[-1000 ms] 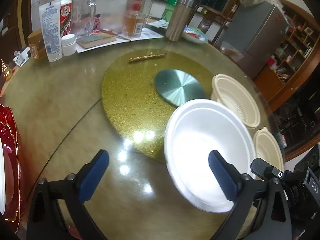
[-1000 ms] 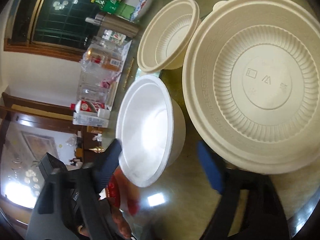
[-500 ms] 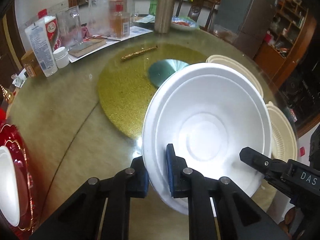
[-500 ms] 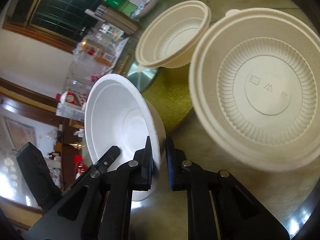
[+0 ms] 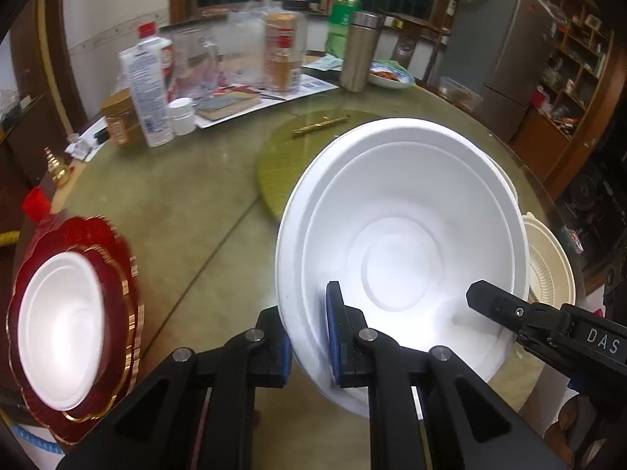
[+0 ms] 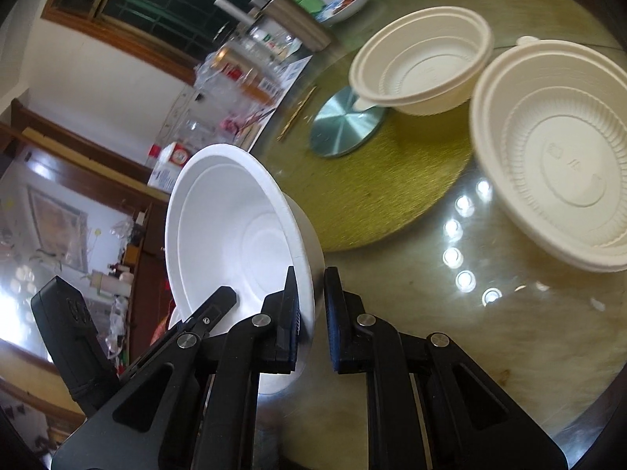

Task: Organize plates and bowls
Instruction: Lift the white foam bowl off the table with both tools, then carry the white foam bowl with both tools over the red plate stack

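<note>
Pinching opposite rims of the white bowl [image 5: 403, 258], the left gripper [image 5: 309, 337] and right gripper [image 6: 311, 313] hold it tilted above the table, right of the red plate [image 5: 117, 274], nearer the left hand.

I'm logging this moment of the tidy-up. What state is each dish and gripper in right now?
White foam bowl: tilted, clamped at its rim by both grippers.
Left gripper: shut on the bowl's rim.
Right gripper: shut on the rim.
Two cream bowls: upright, empty, on the table.
Red plates: stacked, a white bowl sitting inside.
</note>
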`<state>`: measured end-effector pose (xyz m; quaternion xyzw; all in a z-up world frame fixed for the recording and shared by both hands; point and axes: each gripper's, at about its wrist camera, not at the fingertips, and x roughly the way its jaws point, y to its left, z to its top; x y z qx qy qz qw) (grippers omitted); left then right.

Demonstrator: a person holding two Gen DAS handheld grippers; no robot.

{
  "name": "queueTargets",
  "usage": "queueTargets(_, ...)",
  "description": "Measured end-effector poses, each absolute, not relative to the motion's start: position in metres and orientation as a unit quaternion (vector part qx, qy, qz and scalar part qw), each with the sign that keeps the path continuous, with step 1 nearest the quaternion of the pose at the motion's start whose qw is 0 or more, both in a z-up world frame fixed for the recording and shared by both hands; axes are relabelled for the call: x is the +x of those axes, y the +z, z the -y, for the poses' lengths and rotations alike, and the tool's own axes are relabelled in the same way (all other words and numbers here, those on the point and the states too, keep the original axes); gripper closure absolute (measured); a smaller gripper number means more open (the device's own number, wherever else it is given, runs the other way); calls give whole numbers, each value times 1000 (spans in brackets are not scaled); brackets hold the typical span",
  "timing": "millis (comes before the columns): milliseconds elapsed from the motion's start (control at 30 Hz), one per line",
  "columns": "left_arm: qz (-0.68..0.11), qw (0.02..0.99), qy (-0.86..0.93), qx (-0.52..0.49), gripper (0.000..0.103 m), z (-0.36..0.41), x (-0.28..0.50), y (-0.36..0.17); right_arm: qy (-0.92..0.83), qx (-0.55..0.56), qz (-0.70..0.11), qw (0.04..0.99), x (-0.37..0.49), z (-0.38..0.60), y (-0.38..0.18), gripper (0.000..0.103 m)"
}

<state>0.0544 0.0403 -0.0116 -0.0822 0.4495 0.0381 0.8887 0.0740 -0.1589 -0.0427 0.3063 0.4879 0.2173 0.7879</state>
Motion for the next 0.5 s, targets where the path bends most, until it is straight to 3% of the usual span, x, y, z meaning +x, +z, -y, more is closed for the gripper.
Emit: queueTargets(500, -414, 899, 96, -105, 90, -91, 19, 6, 277, 259, -490, 785, 73, 93, -24, 91)
